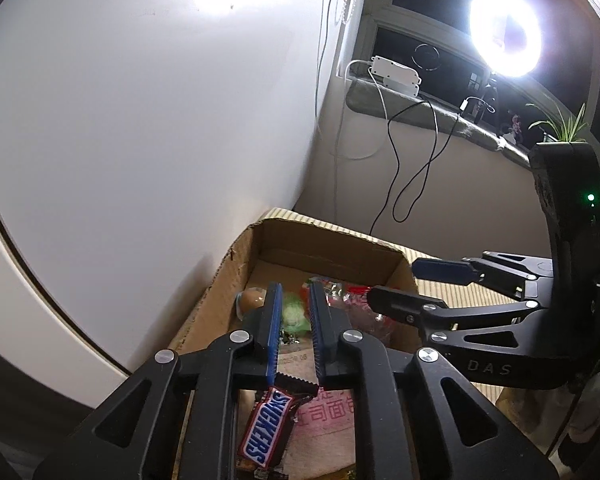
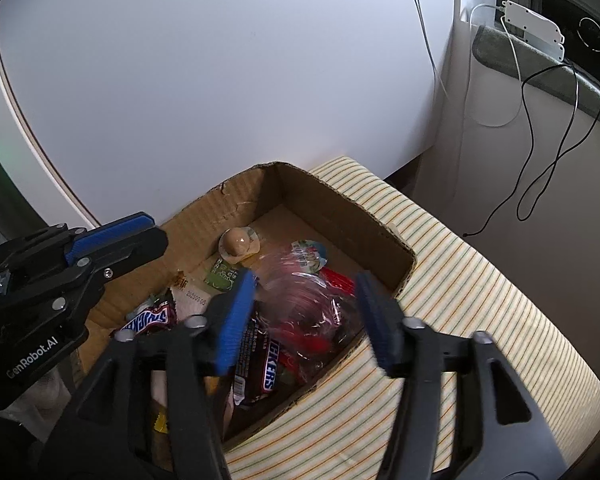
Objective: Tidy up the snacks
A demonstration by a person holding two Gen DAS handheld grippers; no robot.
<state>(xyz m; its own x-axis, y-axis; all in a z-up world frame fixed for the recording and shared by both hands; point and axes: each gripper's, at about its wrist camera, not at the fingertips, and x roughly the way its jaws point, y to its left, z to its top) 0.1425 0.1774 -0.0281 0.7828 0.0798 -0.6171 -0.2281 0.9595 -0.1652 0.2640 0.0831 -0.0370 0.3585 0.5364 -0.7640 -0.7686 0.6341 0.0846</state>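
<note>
An open cardboard box (image 1: 240, 252) (image 2: 384, 216) stands on a striped cloth and holds several snacks. My left gripper (image 1: 294, 300) hangs over the box with jaws a little apart; a Snickers bar (image 1: 270, 424) dangles by its crimped end at the base of the fingers. That bar also shows in the right wrist view (image 2: 148, 318). My right gripper (image 2: 306, 284) is open over the box, above a clear bag with red sweets (image 2: 312, 312) and another Snickers pack (image 2: 266, 364). A round brown snack (image 2: 236, 242) lies at the box's back.
A white wall rises right behind the box. The striped cloth (image 2: 480, 320) stretches to the right. Black and white cables (image 2: 540, 160) hang from a windowsill holding a white power strip (image 1: 396, 74), a ring light (image 1: 504, 32) and a plant (image 1: 564, 128).
</note>
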